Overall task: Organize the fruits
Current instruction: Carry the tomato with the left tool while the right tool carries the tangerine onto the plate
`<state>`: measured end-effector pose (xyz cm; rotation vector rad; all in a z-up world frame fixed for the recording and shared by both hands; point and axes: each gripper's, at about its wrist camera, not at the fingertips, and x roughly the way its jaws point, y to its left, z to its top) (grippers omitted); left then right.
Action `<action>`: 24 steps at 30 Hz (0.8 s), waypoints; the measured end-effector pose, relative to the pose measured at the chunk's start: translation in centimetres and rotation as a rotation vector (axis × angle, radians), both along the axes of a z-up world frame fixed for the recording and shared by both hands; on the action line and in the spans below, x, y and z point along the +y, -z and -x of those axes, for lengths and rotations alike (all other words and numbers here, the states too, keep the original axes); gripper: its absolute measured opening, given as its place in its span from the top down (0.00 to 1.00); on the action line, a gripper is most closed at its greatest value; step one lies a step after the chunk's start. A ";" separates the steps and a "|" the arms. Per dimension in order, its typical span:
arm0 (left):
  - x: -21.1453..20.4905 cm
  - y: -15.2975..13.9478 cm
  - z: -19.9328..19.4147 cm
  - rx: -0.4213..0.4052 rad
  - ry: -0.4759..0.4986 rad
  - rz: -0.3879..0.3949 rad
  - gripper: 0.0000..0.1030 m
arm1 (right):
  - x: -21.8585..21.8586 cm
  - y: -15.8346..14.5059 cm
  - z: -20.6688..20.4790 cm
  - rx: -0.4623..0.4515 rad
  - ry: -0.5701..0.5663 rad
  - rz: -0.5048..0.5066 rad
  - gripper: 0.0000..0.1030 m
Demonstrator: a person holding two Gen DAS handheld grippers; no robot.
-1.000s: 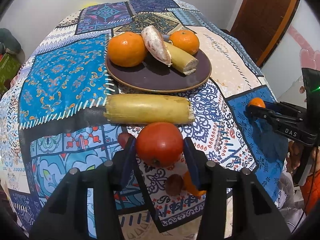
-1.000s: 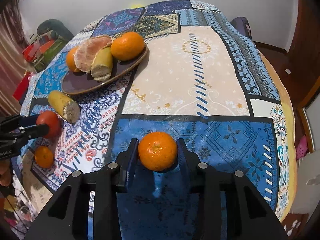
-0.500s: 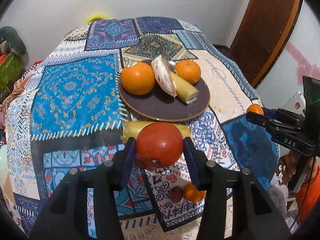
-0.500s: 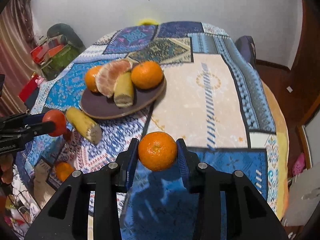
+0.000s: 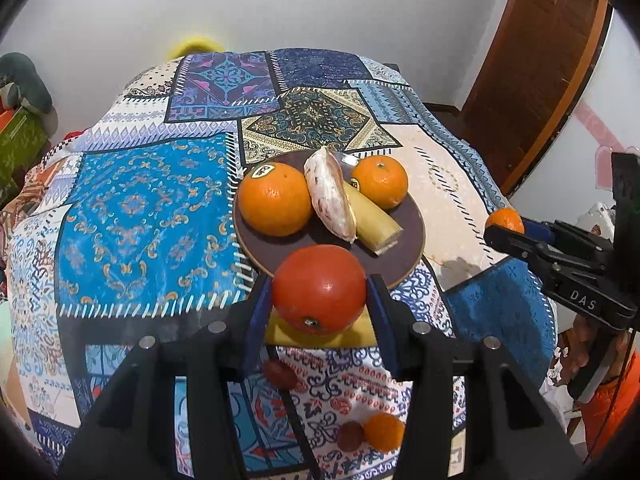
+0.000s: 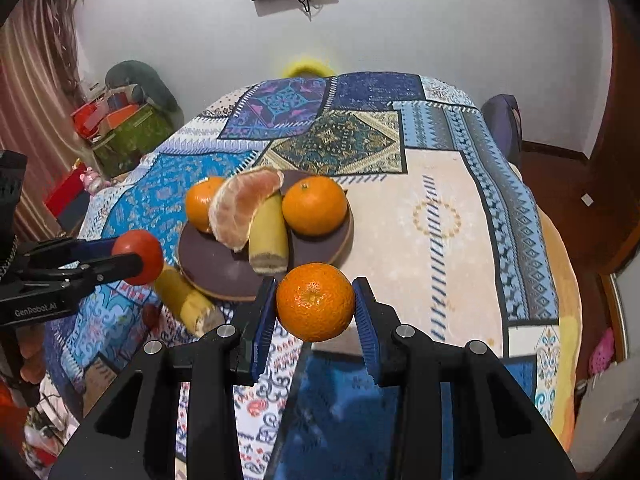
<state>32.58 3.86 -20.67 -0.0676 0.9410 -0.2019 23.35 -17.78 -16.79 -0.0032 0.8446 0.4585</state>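
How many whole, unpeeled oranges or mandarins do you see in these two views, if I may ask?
4: two on the plate, a large one on its left side and a smaller one on its right; one in the right gripper; one on the tablecloth's near edge. More may be hidden.

Both grippers: black plastic, angular, w/ triangular cut-outs in the arms. Left gripper [image 5: 319, 298]: two silver round screws per arm, four total; fingers [image 5: 256, 320] lined w/ blue ribbed pads on the inner faces. Right gripper [image 6: 315, 307]: same build, same four silver screws, blue ribbed pads [image 6: 366, 326]. Seen side-on from the left wrist cam, the right gripper's body carries white lettering "DAS" and a blue part behind the finger. Side-on from the right wrist cam, the left gripper's body reads "GenRobot.AI" in pale letters. Orange sleeve [image 5: 616, 412] at the right edge of the left cam view.
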 end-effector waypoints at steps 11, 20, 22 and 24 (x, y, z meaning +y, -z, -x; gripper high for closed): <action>0.3 1.1 -2.7 0.007 -0.001 0.005 0.54 | 1.4 -0.3 -3.3 -0.028 -0.010 -0.020 0.66; 0.1 2.8 -4.3 0.033 0.005 0.003 0.54 | 2.7 1.3 -5.4 -0.009 -0.037 -0.008 0.66; 0.1 3.2 -4.4 0.042 0.004 0.008 0.54 | 3.0 1.9 -5.8 0.000 -0.042 -0.002 0.66; 0.2 3.5 -4.5 0.041 0.005 0.011 0.54 | 3.2 2.5 -6.1 0.009 -0.045 -0.001 0.66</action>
